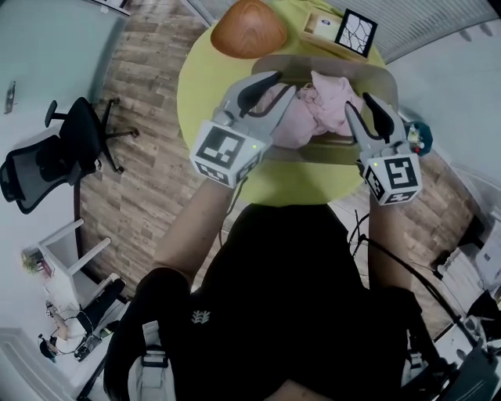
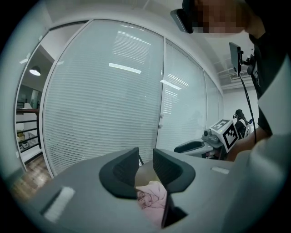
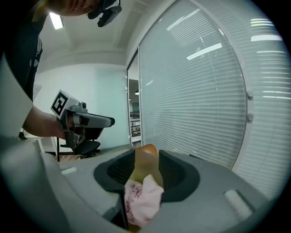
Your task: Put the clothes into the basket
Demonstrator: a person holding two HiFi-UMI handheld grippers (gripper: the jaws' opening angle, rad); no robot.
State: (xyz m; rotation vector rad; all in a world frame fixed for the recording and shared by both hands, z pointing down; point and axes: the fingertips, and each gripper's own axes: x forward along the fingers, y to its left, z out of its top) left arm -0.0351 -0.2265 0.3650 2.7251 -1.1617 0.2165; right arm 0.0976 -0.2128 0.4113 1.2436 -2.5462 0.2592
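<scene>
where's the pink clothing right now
In the head view the pink clothes sit bunched in the brown basket on the yellow table, between the left hand-held gripper and the right hand-held gripper.

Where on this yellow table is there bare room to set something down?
Bare table left of the basket, below the wooden dome, and a strip along the near edge. Crowded: the far side with dome, box and framed picture; the basket holds pink clothes.
</scene>
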